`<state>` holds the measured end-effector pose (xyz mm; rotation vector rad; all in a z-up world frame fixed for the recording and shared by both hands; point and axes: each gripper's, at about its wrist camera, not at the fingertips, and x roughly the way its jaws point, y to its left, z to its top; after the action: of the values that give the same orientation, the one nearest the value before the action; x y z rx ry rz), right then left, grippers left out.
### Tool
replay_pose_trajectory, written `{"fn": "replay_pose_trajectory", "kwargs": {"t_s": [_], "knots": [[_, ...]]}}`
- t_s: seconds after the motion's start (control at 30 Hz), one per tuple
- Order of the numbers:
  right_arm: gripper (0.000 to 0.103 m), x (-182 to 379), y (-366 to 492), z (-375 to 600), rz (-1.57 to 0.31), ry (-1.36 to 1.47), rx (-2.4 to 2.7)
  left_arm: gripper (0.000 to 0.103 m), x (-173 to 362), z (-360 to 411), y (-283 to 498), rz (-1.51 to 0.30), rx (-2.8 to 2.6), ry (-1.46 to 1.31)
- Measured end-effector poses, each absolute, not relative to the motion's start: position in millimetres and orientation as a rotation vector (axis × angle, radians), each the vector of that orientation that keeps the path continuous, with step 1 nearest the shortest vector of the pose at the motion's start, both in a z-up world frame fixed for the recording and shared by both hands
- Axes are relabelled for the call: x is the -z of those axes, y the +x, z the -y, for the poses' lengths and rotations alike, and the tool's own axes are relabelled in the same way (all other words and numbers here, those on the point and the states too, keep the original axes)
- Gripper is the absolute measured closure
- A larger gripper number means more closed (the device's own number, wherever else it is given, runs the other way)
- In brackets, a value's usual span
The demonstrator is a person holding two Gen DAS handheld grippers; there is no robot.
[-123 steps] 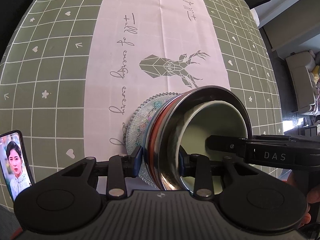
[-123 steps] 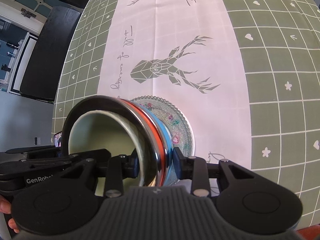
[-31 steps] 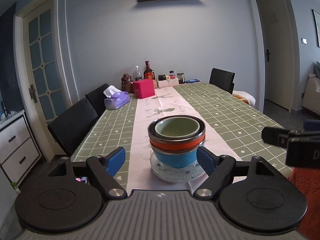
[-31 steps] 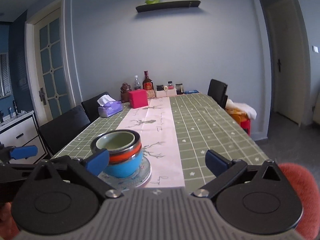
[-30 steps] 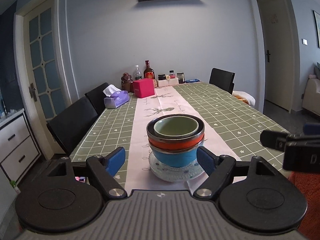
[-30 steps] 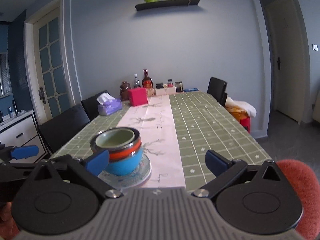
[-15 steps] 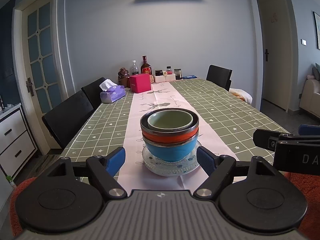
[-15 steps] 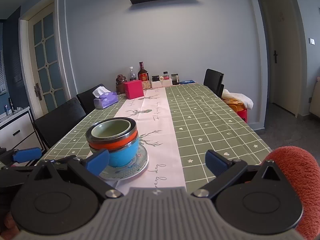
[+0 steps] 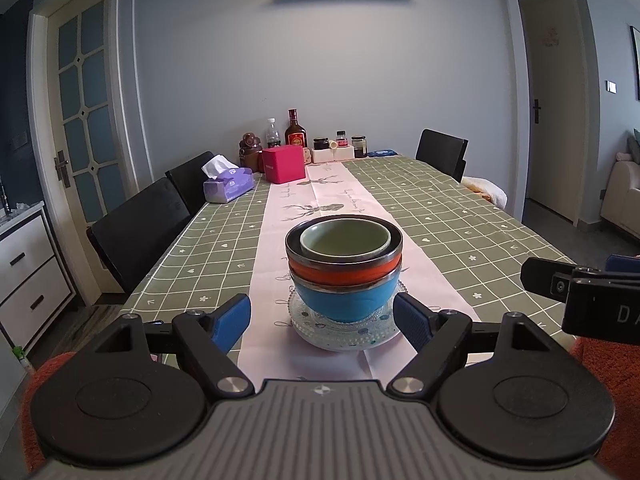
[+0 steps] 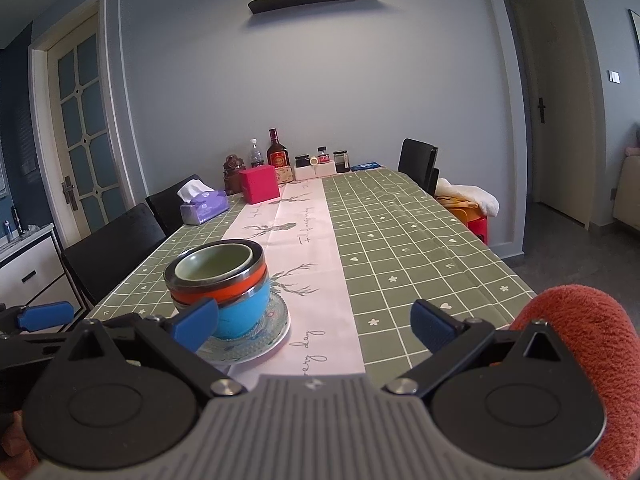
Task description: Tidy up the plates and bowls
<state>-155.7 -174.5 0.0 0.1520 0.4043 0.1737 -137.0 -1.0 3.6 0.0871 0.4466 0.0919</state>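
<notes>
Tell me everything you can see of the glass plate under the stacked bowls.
The glass plate is clear pressed glass with a beaded rim and small coloured flecks. It lies flat on the pink table runner, near the table's near end. The blue bowl sits centred on it, carrying the rest of the stack. Neither gripper touches it.

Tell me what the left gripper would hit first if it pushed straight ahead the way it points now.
Most likely the stack of bowls: the left gripper is open and centered on the blue bowl, which sits on the glass plate. The plate's near rim may come first; depth is unclear.
</notes>
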Motion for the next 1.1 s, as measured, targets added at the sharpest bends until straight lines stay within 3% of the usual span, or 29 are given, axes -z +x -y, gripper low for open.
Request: {"fn": "replay_pose_trajectory", "kwargs": {"t_s": [1.1], "knots": [[0.003,8.4,-150.8,174.9,-0.440,0.163,-0.180,0.008,-1.7,0.2,-134.7,-0.458,-0.091,0.083]]}}
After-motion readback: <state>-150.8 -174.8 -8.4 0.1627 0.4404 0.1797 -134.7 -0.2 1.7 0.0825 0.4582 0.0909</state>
